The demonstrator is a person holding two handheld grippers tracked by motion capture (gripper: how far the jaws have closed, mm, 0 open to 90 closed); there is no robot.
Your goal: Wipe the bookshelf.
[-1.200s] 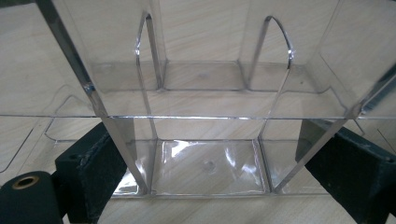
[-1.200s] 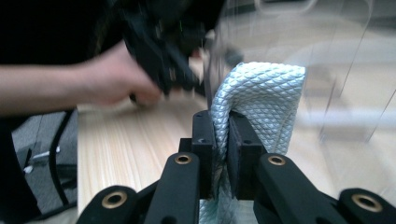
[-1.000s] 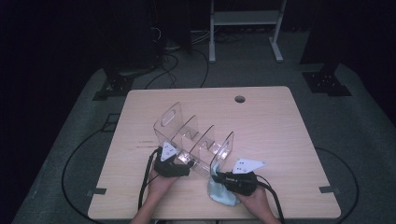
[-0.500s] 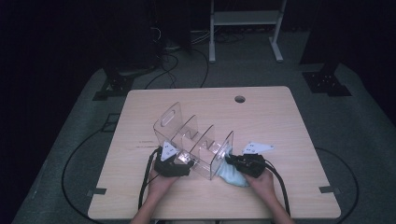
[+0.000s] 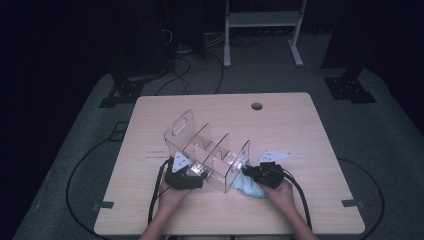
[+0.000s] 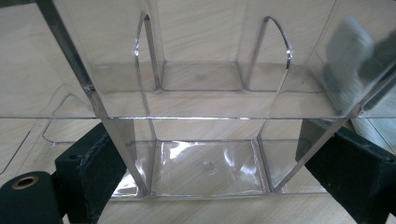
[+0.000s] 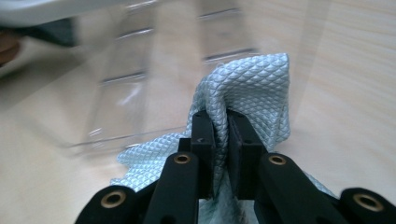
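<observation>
Wiping the clear acrylic divider organizer (image 5: 207, 155) looks to be the step in hand. It stands near the table's (image 5: 320, 135) front edge. The left gripper (image 6: 210, 163) straddles its near wall with jaws wide, bracing it. The right gripper (image 7: 220, 135), jaws narrow, pinches a light-blue waffle-weave cloth (image 7: 252, 88) against the organizer's right end. Next, probably, the cloth rubs along that wall while the left keeps the organizer from sliding.

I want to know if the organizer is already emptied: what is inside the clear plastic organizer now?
The clear organizer looks empty: through its walls only bare compartment floors and the wooden table show. The light blue cloth is outside it, clamped in the right gripper.
</observation>
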